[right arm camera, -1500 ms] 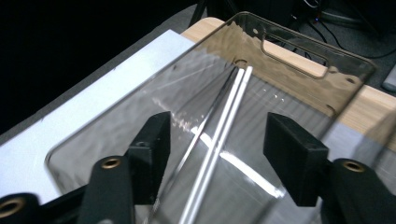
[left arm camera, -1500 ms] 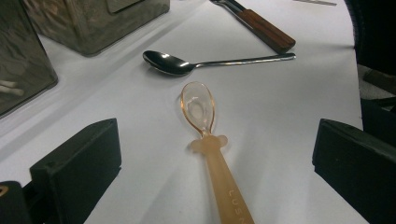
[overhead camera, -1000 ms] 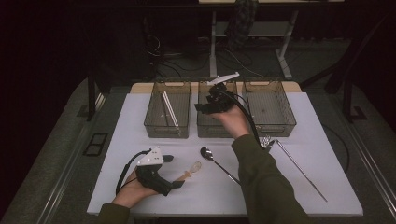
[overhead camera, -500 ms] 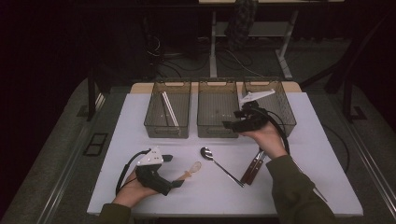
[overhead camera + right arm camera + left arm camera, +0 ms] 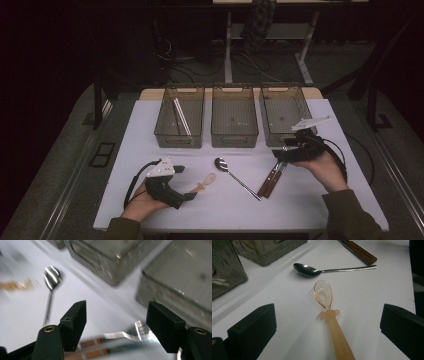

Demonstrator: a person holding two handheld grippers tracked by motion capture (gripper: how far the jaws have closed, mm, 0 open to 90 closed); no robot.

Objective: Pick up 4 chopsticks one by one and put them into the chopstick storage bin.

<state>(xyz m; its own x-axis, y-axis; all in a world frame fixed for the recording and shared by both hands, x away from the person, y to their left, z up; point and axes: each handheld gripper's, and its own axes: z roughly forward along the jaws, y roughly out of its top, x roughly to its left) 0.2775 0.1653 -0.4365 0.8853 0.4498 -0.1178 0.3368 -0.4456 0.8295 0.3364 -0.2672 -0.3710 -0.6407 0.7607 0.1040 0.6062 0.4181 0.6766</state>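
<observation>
Now right gripper [image 5: 283,152] over wood-handled cutlery [image 5: 270,179]

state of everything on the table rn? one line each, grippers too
Left gripper: open, jaws either side of the plastic spoon's handle.
Right gripper: open, over the knives.
Plastic spoon: flat on the table.
Metal spoon: flat, untouched.
Knives: two, side by side.
Left bin: holds white sticks.
Middle bin: empty.
Right bin: looks empty.

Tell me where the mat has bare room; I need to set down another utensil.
Bare patches: left of the left bin, and the near edge below the metal spoon. Crowded: between translucent spoon and wooden-handled cutlery, where the right gripper hovers.
</observation>
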